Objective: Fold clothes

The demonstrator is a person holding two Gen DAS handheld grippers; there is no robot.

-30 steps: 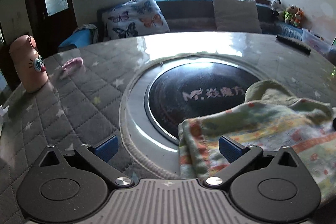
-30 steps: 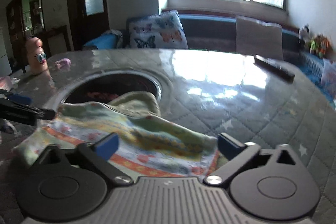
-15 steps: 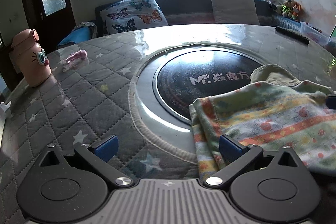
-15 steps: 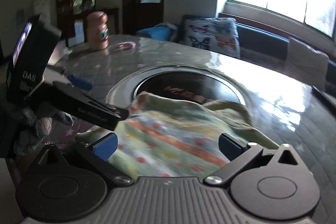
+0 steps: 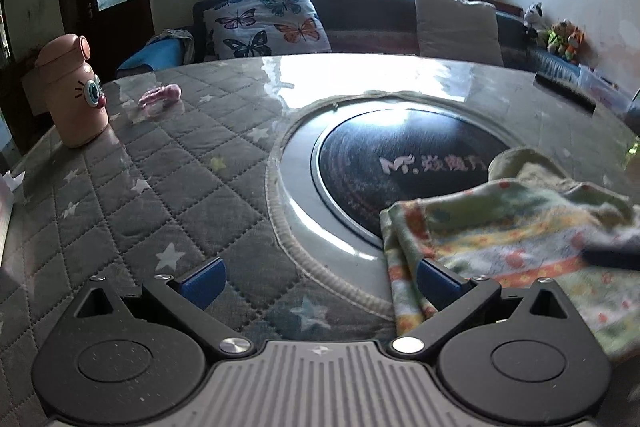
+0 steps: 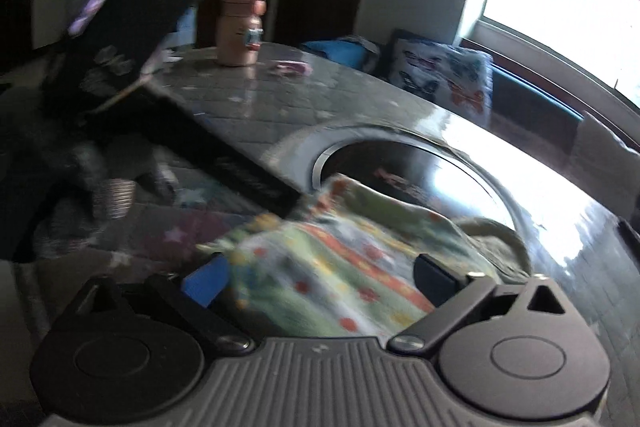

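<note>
Over cloth (image 6: pixel 340 279): R gripper (image 6: pixel 320 281), jaws wide.

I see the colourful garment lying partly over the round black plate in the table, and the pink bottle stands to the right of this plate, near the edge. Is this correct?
Not quite. In the left wrist view the pink bottle stands to the left of the round black plate, near the edge of the table. The colourful garment does lie partly over that plate.

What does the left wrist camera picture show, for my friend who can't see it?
A colourful patterned cloth lies rumpled on a round quilted table, partly over a black glass disc in the middle. The left gripper is open in front, one finger at the cloth's edge. A pink bottle with a cartoon face stands far left, with a butterfly pillow behind.
</note>
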